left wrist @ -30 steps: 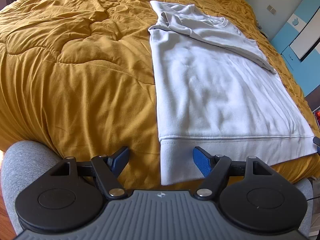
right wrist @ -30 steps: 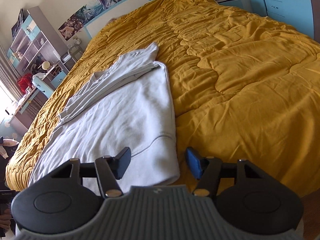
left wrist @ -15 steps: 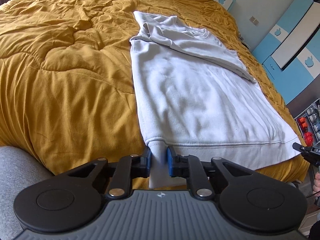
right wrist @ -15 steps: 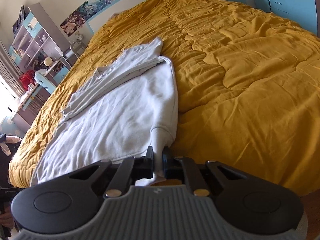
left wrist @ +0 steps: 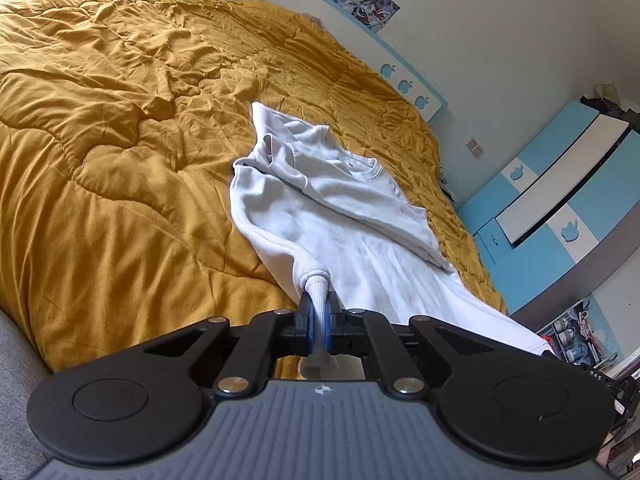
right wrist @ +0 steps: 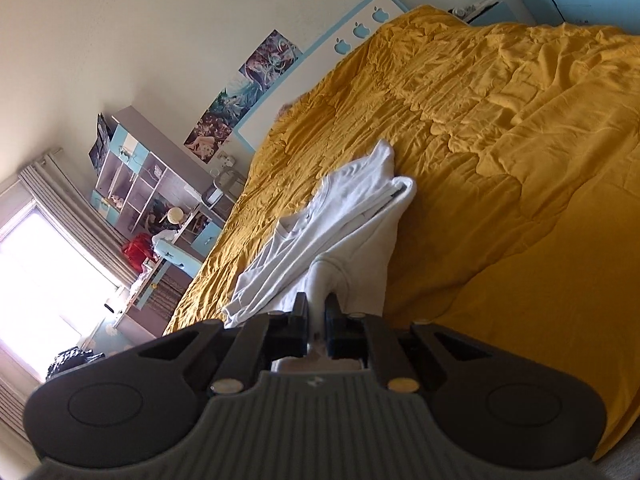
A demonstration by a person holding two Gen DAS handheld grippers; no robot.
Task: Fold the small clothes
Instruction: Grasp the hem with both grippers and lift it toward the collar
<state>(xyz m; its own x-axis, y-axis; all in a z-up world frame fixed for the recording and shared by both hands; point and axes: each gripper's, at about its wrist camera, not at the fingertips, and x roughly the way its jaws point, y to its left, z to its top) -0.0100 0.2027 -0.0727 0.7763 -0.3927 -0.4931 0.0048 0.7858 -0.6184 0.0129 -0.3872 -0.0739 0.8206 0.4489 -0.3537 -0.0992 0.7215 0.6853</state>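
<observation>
A white sweatshirt (left wrist: 340,224) lies on the mustard quilt (left wrist: 100,160), its sleeves folded across the chest and the neckline pointing away from me. My left gripper (left wrist: 319,320) is shut on one corner of the ribbed hem, and the cloth bunches up into the blue pads. In the right wrist view the same sweatshirt (right wrist: 344,224) runs away from my right gripper (right wrist: 316,316), which is shut on the other hem corner. Both corners are lifted off the quilt (right wrist: 520,160), and the hem edge between them is hidden behind the grippers.
The quilt covers a wide bed with a white and blue headboard (left wrist: 404,80). Blue and white cupboards (left wrist: 560,184) stand past the bed's far side in the left wrist view. A shelf unit (right wrist: 140,184) and a bright window (right wrist: 40,280) sit beside the bed in the right wrist view.
Both grippers went from open around the hem corners to shut on them. They then rose and tilted, pulling the hem up off the quilt.
</observation>
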